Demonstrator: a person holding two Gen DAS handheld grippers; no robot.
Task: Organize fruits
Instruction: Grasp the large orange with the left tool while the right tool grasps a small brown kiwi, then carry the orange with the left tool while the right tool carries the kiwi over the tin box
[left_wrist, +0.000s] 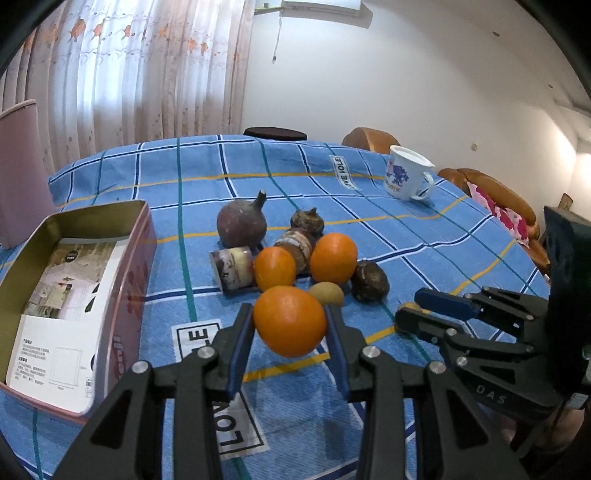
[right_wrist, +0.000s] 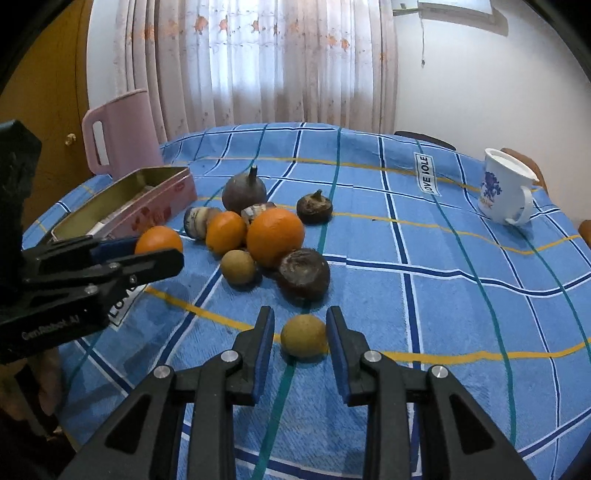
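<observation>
My left gripper is shut on an orange and holds it above the blue checked tablecloth; the same orange shows in the right wrist view. My right gripper is open around a small yellow-brown fruit that rests on the cloth, touching the right pad only. A pile lies behind: two oranges, a kiwi-like fruit, dark brown bulbs, a large purple round fruit and cut cylindrical pieces. An open pink tin box stands at the left.
A white mug with a blue print stands at the far right of the table. A pink jug stands behind the tin. Brown chairs lie beyond the table's right edge. Curtains hang behind.
</observation>
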